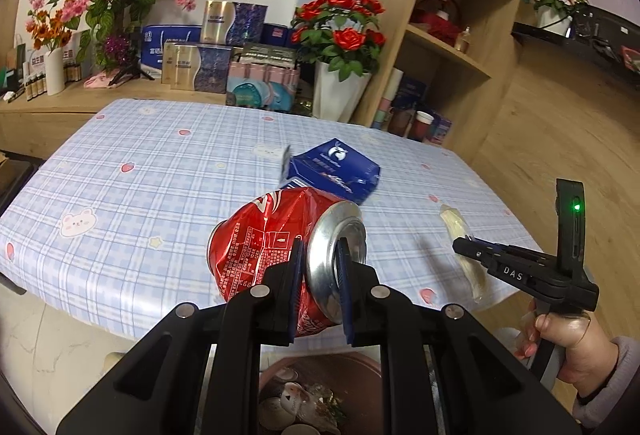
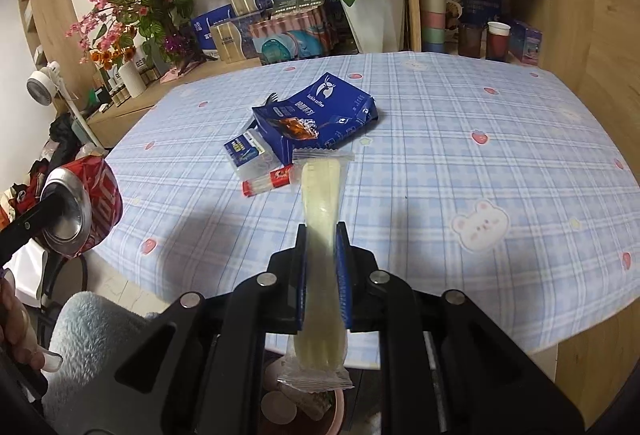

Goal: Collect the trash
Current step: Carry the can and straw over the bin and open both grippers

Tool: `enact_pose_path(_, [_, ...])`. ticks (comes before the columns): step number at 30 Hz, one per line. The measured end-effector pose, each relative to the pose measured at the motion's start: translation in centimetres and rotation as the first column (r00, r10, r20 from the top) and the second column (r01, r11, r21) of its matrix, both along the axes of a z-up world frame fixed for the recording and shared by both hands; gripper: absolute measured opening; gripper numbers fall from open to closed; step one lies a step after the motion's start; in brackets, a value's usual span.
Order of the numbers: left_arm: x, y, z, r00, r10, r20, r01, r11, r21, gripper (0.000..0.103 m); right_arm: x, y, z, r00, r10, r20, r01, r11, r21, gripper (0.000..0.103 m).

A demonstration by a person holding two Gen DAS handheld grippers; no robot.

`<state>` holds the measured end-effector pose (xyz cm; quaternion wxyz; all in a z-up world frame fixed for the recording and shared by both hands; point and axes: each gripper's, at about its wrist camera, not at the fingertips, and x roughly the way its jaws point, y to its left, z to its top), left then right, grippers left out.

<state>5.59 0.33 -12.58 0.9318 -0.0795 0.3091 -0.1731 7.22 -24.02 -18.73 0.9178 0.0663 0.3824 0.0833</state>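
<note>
My left gripper (image 1: 320,255) is shut on the rim of a crushed red soda can (image 1: 264,243), held above the table's near edge; the can (image 2: 86,203) also shows at the left of the right wrist view. My right gripper (image 2: 322,243) is shut on a long pale yellow packet in clear wrap (image 2: 322,211), which hangs down past the fingers; that packet (image 1: 460,235) and the right gripper (image 1: 460,247) show at the right of the left wrist view. A blue coffee bag (image 2: 316,115) lies on the checked tablecloth (image 2: 460,139), with a small clear box (image 2: 248,153) and a red-ended wrapper (image 2: 268,184) beside it.
A reddish bin (image 1: 320,395) holding trash stands on the floor below both grippers, at the table's near edge. Flower pots, gift boxes and a wooden shelf (image 1: 452,47) with cups line the far side. A hand (image 1: 568,343) holds the right gripper's handle.
</note>
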Motion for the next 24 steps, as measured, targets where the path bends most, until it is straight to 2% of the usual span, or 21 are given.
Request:
enact_pose_path(13, [-4.9,-0.1,0.9,1.0,-0.01,0.028,0.01,1.0,0.002,0.016,-5.5,1.5,0.4,0.997,0.069,0.023,-0.07,0.997,0.041,0.016])
enact_pose_path(24, [-7.2,1.0,0.7,0.999,0.02,0.029,-0.021,1.0,0.002,0.016,-8.0,4.5,-0.3,0.985,0.17,0.016,-0.171,0.984,0.056,0.016])
